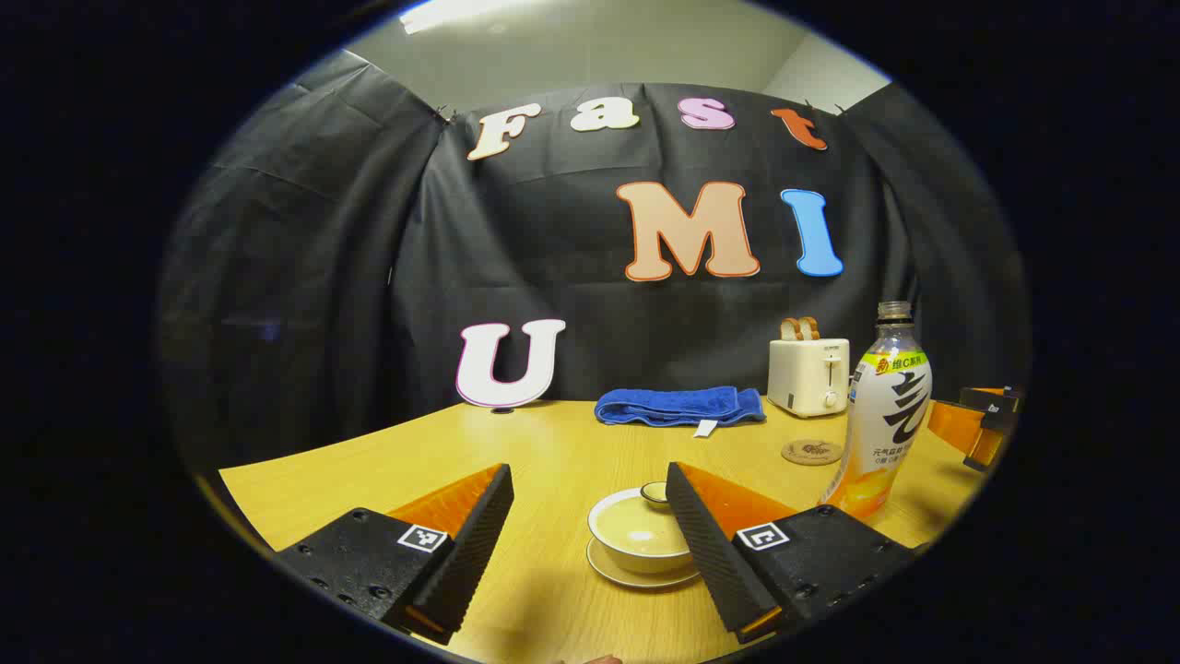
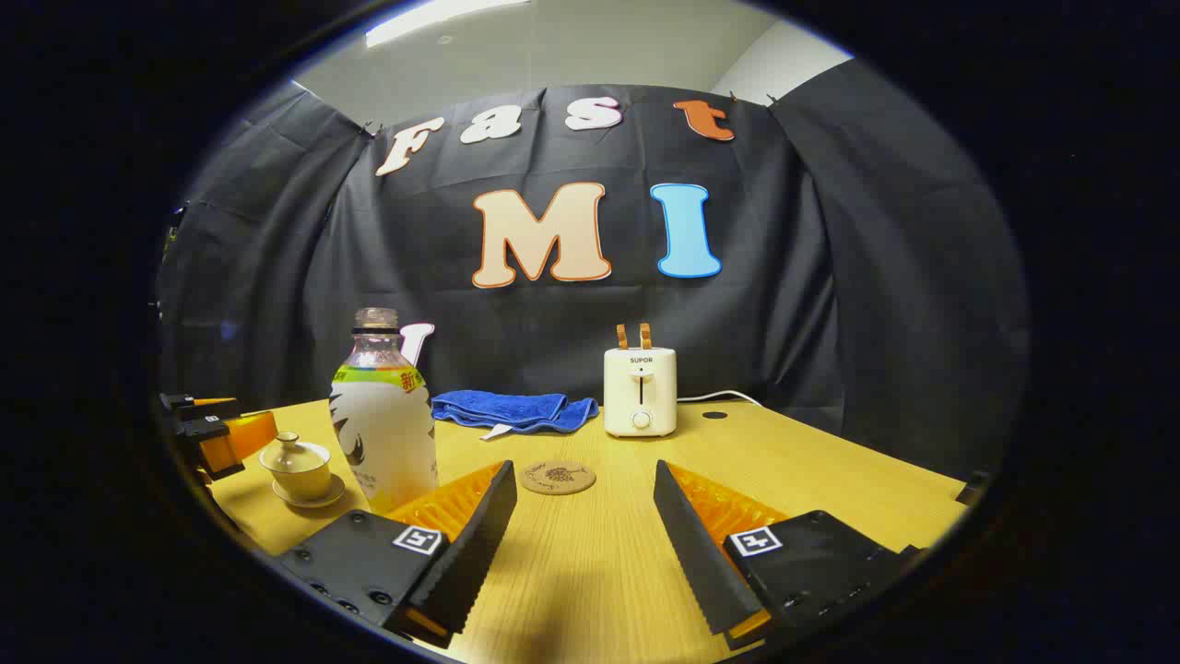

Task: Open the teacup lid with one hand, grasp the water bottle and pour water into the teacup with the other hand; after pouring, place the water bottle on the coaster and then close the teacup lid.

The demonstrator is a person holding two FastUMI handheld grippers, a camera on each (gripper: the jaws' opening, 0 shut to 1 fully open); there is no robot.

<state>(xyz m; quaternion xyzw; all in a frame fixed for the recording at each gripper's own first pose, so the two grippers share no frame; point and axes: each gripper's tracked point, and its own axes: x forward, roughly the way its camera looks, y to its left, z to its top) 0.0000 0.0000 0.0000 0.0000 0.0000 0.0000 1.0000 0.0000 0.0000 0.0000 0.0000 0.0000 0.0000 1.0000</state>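
Fingers of left gripper (image 1: 590, 516) and right gripper (image 2: 583, 516) spread wide, empty. Lidded cream ceramic teacup (image 1: 641, 530) sits on table just ahead; uncapped clear plastic water bottle (image 2: 383, 420) beside it. Risk: clumsy lid grab tips cup, or nudges open bottle.

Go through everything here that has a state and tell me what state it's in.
Teacup: lid on, standing on its saucer.
Bottle: upright, cap off, ungripped.
Coaster: bare.
Toaster: bread sticking up from the slots.
Towel: folded, lying flat.
Left gripper: open, holding nothing.
Right gripper: open, holding nothing.
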